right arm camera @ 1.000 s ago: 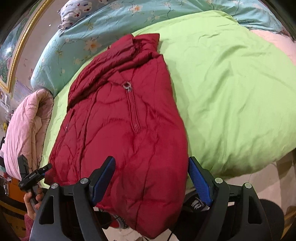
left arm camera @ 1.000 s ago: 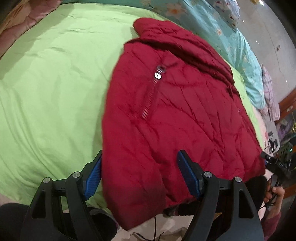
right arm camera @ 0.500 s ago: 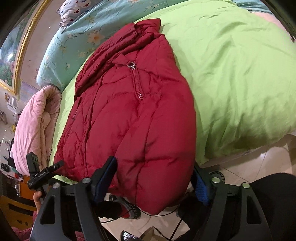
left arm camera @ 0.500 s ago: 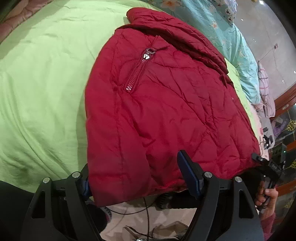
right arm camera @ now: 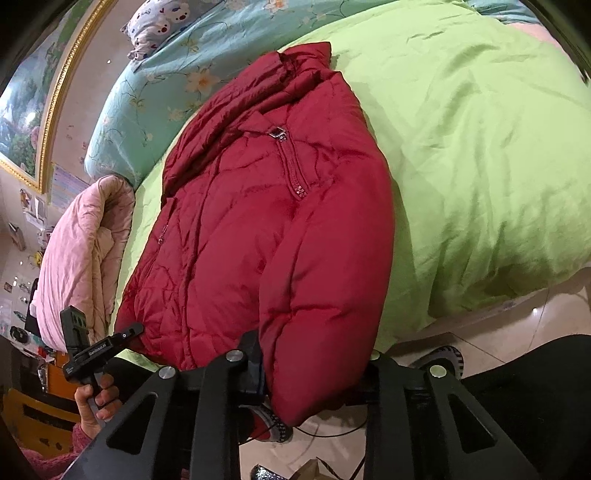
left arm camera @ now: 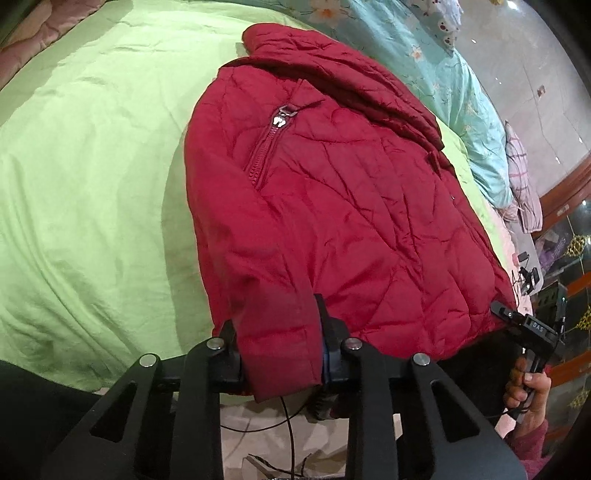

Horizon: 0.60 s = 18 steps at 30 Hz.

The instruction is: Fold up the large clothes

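A dark red quilted jacket (left arm camera: 332,192) lies folded lengthwise on the light green bed cover (left arm camera: 85,177), collar towards the far side and zipper pull showing. Its hem hangs over the near bed edge. My left gripper (left arm camera: 280,343) is shut on the hem at one corner. In the right wrist view the same jacket (right arm camera: 258,229) fills the middle, and my right gripper (right arm camera: 314,362) is closed around the thick hem at the other corner. Each gripper also shows in the other's view, held by a hand, at the jacket's lower edge.
A turquoise floral duvet (right arm camera: 155,92) and a patterned pillow (right arm camera: 155,26) lie at the bed's far side. A folded pink quilt (right arm camera: 77,258) sits beside the jacket. Tiled floor (right arm camera: 498,332), a cable and a shoe lie below the bed edge.
Both grippers have moved in onto the jacket's hem and closed on it; one second ago both stood wide open on either side of the fabric.
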### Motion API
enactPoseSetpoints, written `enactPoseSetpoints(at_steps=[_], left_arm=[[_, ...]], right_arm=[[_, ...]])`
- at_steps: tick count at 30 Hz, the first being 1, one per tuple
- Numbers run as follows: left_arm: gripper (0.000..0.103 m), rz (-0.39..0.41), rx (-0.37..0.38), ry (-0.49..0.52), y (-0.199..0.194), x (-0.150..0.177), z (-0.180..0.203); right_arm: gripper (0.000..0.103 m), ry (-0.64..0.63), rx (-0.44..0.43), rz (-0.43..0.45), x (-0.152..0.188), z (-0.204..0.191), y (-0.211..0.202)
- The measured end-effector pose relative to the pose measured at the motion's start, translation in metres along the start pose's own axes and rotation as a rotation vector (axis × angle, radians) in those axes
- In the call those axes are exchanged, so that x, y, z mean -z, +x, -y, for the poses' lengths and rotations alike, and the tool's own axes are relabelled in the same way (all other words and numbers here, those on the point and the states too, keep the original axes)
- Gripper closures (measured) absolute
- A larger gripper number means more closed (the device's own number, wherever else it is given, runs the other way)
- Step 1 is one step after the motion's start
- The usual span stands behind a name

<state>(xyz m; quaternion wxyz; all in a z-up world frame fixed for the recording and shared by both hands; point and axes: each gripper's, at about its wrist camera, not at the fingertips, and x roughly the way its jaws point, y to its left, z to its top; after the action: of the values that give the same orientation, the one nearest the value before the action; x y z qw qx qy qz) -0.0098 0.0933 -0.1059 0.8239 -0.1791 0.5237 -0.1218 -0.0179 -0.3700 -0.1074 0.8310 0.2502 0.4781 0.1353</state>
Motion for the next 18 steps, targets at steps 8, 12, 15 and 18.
enactPoseSetpoints(at_steps=[8, 12, 15, 18], left_arm=[[0.076, -0.007, 0.007, -0.008, -0.003, 0.005, -0.003], [0.088, 0.031, 0.016, 0.025, -0.012, 0.005, 0.004], [0.091, 0.059, 0.02, 0.049, -0.018, 0.003, 0.01], [0.092, 0.095, 0.043, 0.045, -0.026, -0.002, 0.013]], right_arm=[[0.077, -0.001, 0.005, -0.002, 0.0, 0.0, 0.0], [0.078, -0.005, 0.006, 0.003, 0.0, -0.004, -0.002], [0.08, -0.007, -0.011, 0.017, -0.003, -0.007, -0.005], [0.082, -0.014, -0.058, 0.053, -0.008, -0.013, -0.015]])
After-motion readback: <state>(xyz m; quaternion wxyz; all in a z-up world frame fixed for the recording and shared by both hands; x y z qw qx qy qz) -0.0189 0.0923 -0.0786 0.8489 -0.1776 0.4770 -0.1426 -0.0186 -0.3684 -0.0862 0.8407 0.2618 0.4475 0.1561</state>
